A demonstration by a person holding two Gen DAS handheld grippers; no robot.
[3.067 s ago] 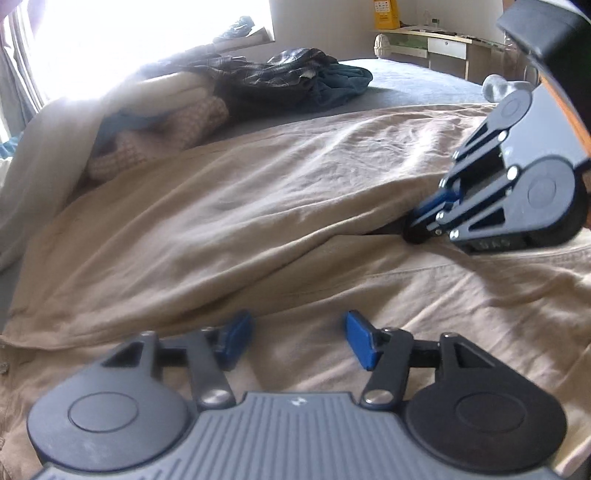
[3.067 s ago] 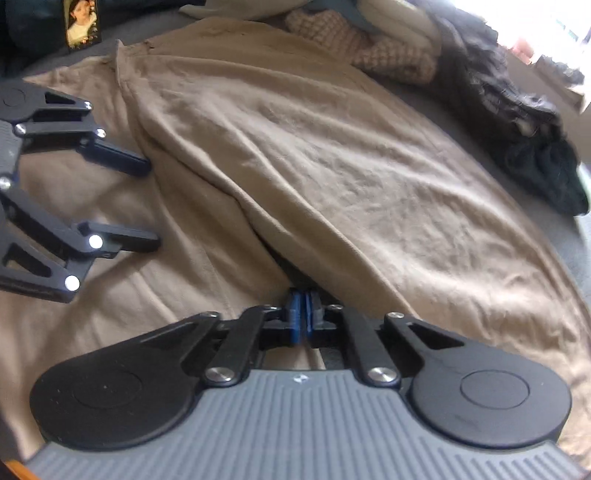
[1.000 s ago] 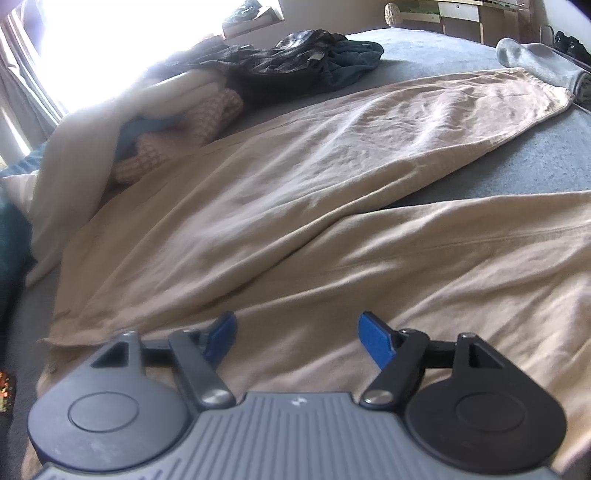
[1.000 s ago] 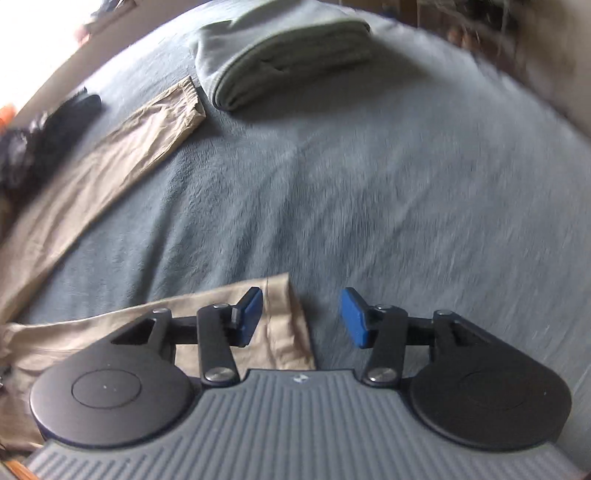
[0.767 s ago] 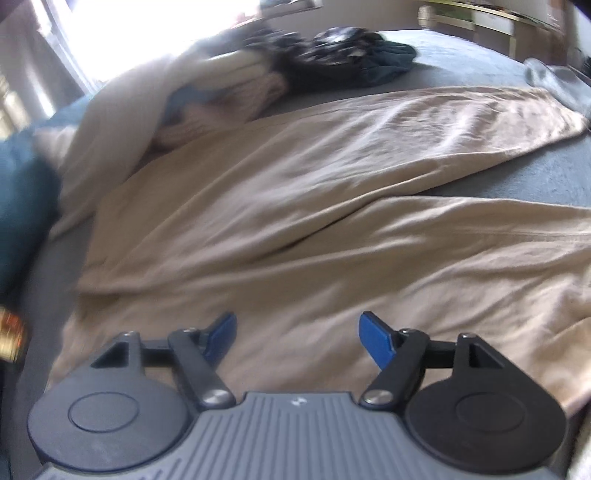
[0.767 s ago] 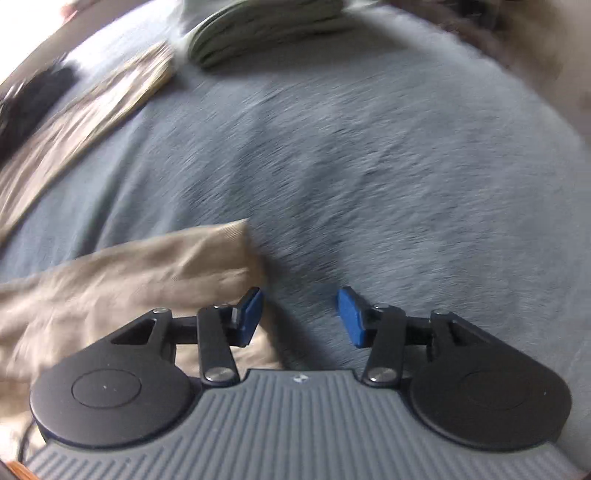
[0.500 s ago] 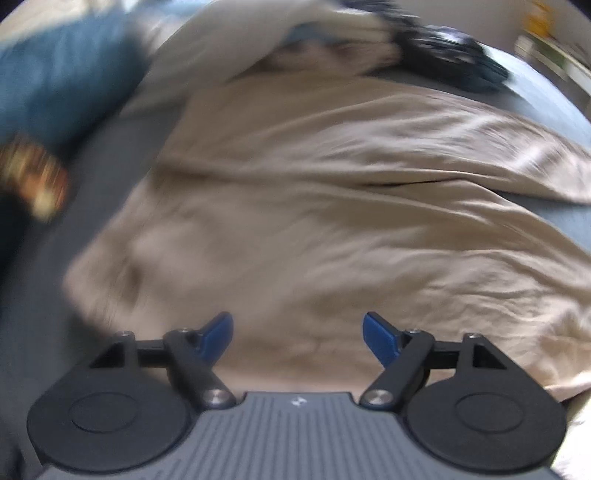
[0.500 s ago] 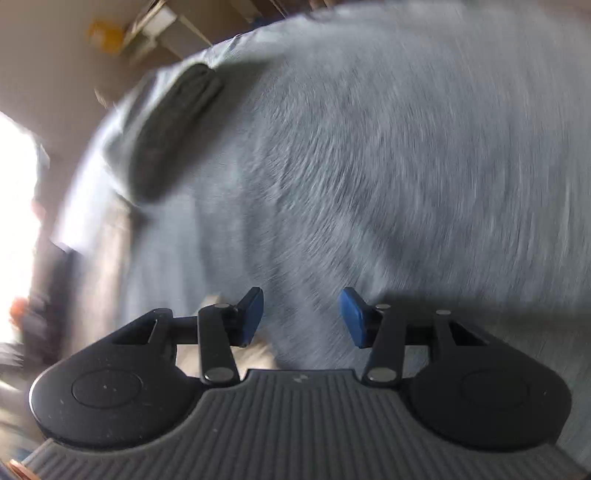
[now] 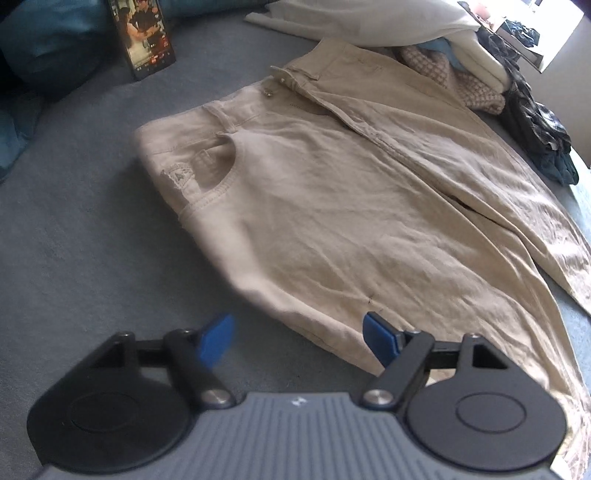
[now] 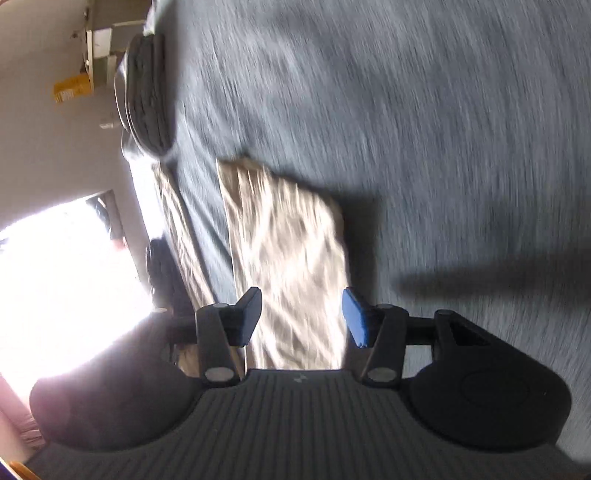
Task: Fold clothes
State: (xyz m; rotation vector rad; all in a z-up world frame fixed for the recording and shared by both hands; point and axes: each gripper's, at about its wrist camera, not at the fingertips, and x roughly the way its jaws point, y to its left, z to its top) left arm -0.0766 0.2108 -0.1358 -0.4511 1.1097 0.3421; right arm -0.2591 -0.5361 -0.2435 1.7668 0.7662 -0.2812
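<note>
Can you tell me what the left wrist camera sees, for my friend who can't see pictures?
Beige trousers lie spread flat on a grey-blue bedcover, waistband towards the far side. The left gripper is open just above their near edge, holding nothing. Behind are a pile of clothes and a propped-up phone.

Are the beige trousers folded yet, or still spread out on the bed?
Spread out. The beige trousers lie flat on the grey bedcover, waistband and both legs laid out apart, no fold across them; neither tongs holds any cloth.
</note>
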